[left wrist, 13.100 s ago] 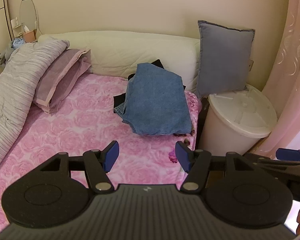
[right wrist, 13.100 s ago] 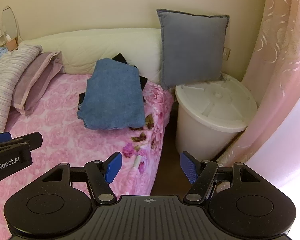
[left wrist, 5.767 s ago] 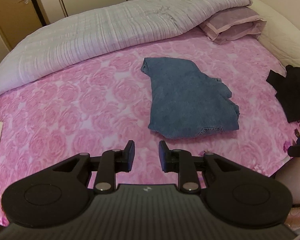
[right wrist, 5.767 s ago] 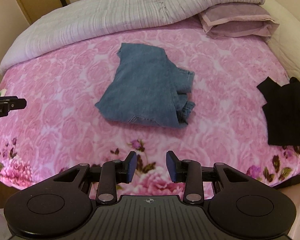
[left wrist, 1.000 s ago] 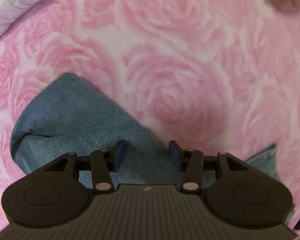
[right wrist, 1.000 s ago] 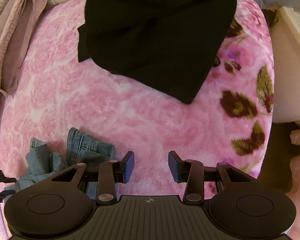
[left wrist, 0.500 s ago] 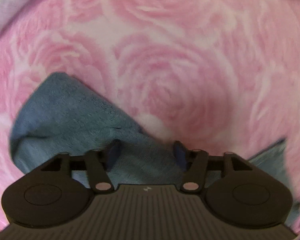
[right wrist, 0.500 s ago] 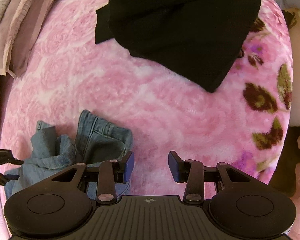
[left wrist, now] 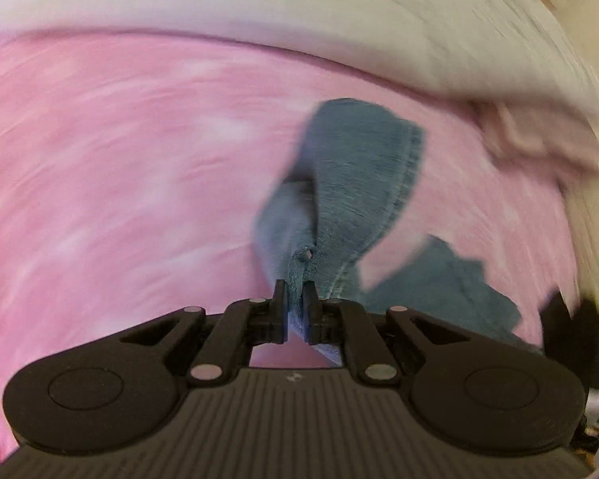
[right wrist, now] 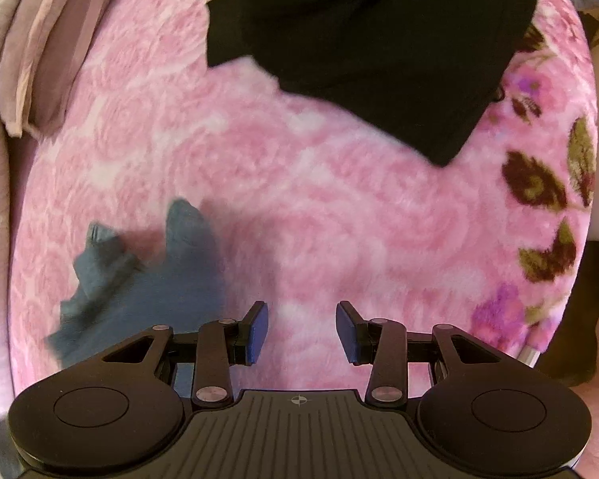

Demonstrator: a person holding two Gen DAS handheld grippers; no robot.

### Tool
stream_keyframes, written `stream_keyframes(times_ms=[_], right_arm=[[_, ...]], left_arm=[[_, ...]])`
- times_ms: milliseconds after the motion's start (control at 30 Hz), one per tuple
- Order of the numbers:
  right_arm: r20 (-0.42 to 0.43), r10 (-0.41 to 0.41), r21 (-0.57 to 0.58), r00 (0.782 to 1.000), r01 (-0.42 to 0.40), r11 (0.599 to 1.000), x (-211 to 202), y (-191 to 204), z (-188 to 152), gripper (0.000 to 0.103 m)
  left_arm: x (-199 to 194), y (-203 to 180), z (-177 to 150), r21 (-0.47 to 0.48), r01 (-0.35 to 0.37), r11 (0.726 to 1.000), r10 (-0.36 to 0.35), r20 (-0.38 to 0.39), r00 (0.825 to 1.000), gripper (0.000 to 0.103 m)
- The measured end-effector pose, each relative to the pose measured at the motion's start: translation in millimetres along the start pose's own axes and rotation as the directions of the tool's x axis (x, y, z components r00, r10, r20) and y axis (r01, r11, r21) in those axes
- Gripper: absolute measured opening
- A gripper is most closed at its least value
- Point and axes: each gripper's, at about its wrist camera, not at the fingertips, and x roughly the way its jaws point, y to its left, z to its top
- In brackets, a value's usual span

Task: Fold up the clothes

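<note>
The left gripper (left wrist: 294, 295), whose jaws have just been closing, pinches an edge of the blue jeans (left wrist: 359, 183), which hang out beyond its fingertips above the pink bedspread (left wrist: 119, 159), probably lifted so they can fall open for folding. The right gripper (right wrist: 301, 329) hovers with its jaws apart and nothing between them; the jeans lie left of its fingers, the black garment (right wrist: 379, 32) far ahead.

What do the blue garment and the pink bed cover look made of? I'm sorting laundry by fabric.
The blue garment looks like denim: faded blue weave, a stitched double seam and a rivet-like stud. The pink bed cover looks like plush fleece: a fuzzy, matte pile with a printed rose pattern. The fibre of either cannot be told.
</note>
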Motion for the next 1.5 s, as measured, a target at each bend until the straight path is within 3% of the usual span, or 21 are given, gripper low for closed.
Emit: stream_keyframes(times_ms=[100, 200, 333, 400, 467, 533, 667, 867, 933, 1033, 1100, 1200, 1267, 1333, 1500], right_arm=[[-0.036, 0.003, -0.046, 0.999, -0.005, 0.999, -1, 9, -11, 0.042], [-0.050, -0.001, -0.113, 0.999, -0.005, 0.994, -5, 22, -21, 0.042], [-0.034, 0.043, -0.190, 0.998, -0.049, 0.980, -14, 48, -28, 0.042], [-0.007, 0.106, -0.222, 0.994, -0.105, 0.969, -21, 64, -26, 0.043], [0.038, 0.177, -0.241, 0.983, -0.163, 0.957, -29, 78, -23, 0.047], [0.071, 0.217, -0.241, 0.974, -0.194, 0.951, -33, 87, -19, 0.053], [0.104, 0.284, -0.217, 0.953, -0.257, 0.942, -35, 99, -12, 0.054], [0.038, 0.344, -0.248, 0.938, -0.325, 0.913, -23, 134, -12, 0.055], [0.002, 0.310, -0.287, 0.951, -0.297, 0.911, -14, 145, -17, 0.055], [0.007, 0.180, -0.295, 0.984, -0.170, 0.940, -6, 140, -26, 0.054], [0.020, 0.131, -0.250, 0.991, -0.122, 0.961, -8, 120, -28, 0.046], [0.023, 0.106, -0.148, 0.994, -0.102, 0.984, -10, 83, -29, 0.029], [0.005, 0.137, -0.048, 0.991, -0.137, 0.989, -10, 54, -28, 0.028], [-0.016, 0.094, 0.017, 0.995, -0.094, 0.995, -4, 33, -28, 0.025], [-0.064, 0.034, 0.012, 0.997, -0.033, 0.999, 14, 12, -39, 0.025]], left_arm=[[-12, 75, -60, -0.163, -0.148, 0.975, 0.134, -0.094, 0.987, 0.008], [-2, 120, -119, -0.262, -0.276, 0.925, 0.218, -0.231, 0.948, 0.004], [12, 157, -159, -0.388, -0.288, 0.876, 0.167, -0.316, 0.934, 0.005], [7, 160, -163, -0.432, -0.245, 0.868, 0.143, -0.256, 0.956, 0.006], [0, 161, -161, -0.465, -0.196, 0.863, 0.120, -0.188, 0.975, 0.015], [-7, 162, -166, -0.483, -0.162, 0.860, 0.106, -0.140, 0.984, 0.021], [-17, 166, -167, -0.516, -0.118, 0.848, 0.091, -0.078, 0.993, 0.024], [-13, 166, -169, -0.510, -0.128, 0.851, 0.097, -0.088, 0.991, 0.025], [-11, 164, -171, -0.511, -0.118, 0.852, 0.084, -0.090, 0.992, 0.025], [-9, 157, -172, -0.486, -0.109, 0.867, 0.074, -0.090, 0.993, 0.025], [-8, 151, -176, -0.454, -0.104, 0.885, 0.069, -0.094, 0.993, 0.026], [-3, 141, -185, -0.369, -0.131, 0.920, 0.093, -0.118, 0.989, 0.027], [2, 135, -191, -0.290, -0.158, 0.944, 0.125, -0.131, 0.983, 0.027], [9, 128, -198, -0.195, -0.190, 0.962, 0.163, -0.148, 0.975, 0.027], [24, 110, -222, -0.034, -0.181, 0.983, 0.173, -0.169, 0.970, 0.030]])
